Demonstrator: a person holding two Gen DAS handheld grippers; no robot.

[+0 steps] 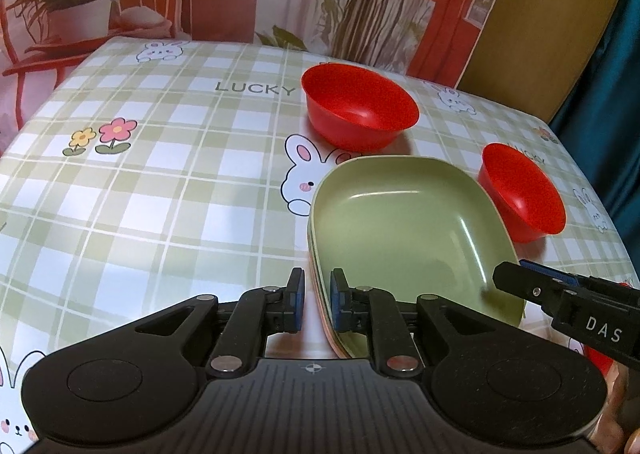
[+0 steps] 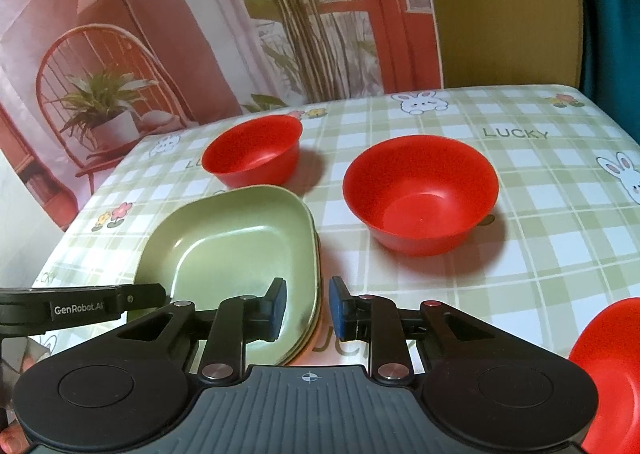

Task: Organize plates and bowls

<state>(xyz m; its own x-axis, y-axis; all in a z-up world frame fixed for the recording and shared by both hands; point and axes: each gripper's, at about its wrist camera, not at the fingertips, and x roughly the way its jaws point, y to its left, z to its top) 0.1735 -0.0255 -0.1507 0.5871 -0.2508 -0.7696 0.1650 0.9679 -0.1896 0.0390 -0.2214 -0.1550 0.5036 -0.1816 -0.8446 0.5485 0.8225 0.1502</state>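
Sitting near the front of the desk (image 1: 160, 182) is a stack of green plates (image 1: 404, 222), squarish with rounded corners, the top one empty and glossy, with edges of further plates, one of them orange-pink, showing beneath its near rim. Both tools straddle that near rim: the left hand-held gripper (image 1: 316, 300) has its jaws spread a little with the stack's left front edge between the blue pads, which stand just clear of the rim, and the right hand-held gripper (image 2: 307, 308) is likewise slightly spread across the stack's right front edge, pinching nothing that can be seen. Judging from this, the plate-stacking step looks finished and the stack is being let go, so the bowls are what remains. Three red bowls lie scattered around it: a far red bowl (image 1: 360, 106) behind the plates, a second red bowl (image 2: 420, 194) to the right of them, and a third red bowl (image 2: 612, 374) at the right near edge, partly cut off. None touches the plates or another bowl. The next move calls for lifting both tools clear of the rim without dragging the stack, then taking one bowl by its wall and nesting it into another; the thin flaring walls may slip, so a pinch low on the rim seems wise.
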